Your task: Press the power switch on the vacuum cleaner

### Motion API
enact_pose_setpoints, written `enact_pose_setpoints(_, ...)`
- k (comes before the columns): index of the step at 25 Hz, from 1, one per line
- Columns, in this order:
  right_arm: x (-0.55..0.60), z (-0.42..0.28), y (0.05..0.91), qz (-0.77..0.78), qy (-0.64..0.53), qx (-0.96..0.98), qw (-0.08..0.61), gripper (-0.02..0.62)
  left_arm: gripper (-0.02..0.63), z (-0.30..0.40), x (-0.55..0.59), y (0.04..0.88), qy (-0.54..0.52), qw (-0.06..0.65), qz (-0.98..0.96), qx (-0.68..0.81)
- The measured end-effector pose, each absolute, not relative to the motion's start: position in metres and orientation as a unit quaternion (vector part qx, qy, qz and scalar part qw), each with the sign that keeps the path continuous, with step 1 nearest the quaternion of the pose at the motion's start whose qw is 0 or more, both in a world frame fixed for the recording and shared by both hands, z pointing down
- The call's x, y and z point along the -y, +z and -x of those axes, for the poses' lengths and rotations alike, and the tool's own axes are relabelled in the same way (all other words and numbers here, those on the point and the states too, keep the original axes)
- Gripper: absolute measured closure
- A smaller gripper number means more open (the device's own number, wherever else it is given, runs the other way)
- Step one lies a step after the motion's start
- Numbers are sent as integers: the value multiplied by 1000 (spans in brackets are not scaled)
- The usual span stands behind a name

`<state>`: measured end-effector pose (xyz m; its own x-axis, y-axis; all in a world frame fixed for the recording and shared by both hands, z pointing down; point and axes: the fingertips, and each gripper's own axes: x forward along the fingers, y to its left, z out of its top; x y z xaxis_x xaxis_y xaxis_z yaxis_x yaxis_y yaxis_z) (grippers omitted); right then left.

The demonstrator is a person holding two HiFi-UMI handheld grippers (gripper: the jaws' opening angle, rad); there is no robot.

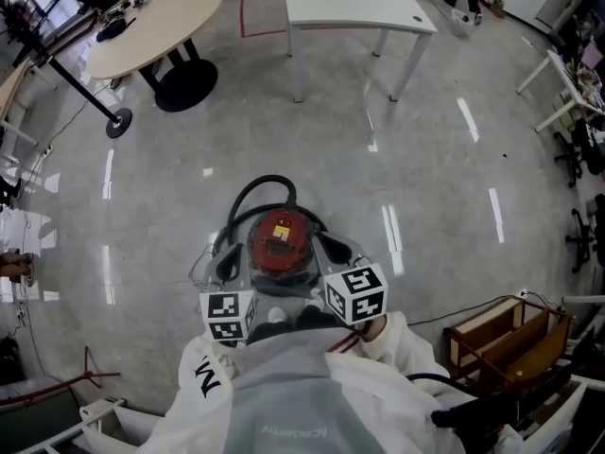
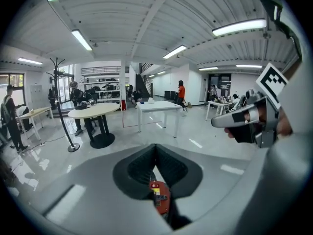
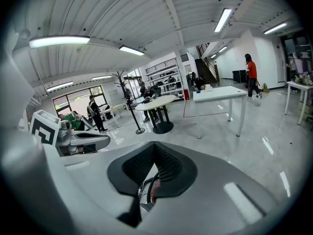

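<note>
Polished grey floor (image 1: 416, 159) of an open workshop, with a round beige table (image 1: 156, 26) and a white desk (image 1: 354, 8) well behind: I hold both tools over the vacuum cleaner (image 1: 281, 244), which sits on the floor directly below me. On my left gripper (image 2: 156, 147) and right gripper (image 3: 154, 144) alike, the textured black pads are brought together at the tips with nothing caught between them. I judge the step in hand to be the approach, as neither tool touches the machine yet. The cleaner is a squat drum with a glossy red plastic lid over a pale, clear-looking body, and a black hose (image 1: 260, 189) arcs behind it. I cannot pick out the switch for certain. Next I would lower one closed tip squarely onto it and push straight down, since smooth hard plastic invites slipping
</note>
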<state>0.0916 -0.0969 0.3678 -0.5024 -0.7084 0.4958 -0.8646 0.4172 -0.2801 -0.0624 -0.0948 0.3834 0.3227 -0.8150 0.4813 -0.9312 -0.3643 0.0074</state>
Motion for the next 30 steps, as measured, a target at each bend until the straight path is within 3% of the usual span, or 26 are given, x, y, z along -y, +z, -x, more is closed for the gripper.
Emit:
enact_pose_setpoints(7,101,-69,392,-462,293,824,149,594,606,77,97,395,197,161,-791,557)
enact_pose_setpoints(13,97,-67,377,-473,276,825,141,594,606,65,89,385,193,130,-807,543)
enact_pose_setpoints(30,28,-21,371,-493,257,816,159,594,606,119,21,388,177,138,-816,532)
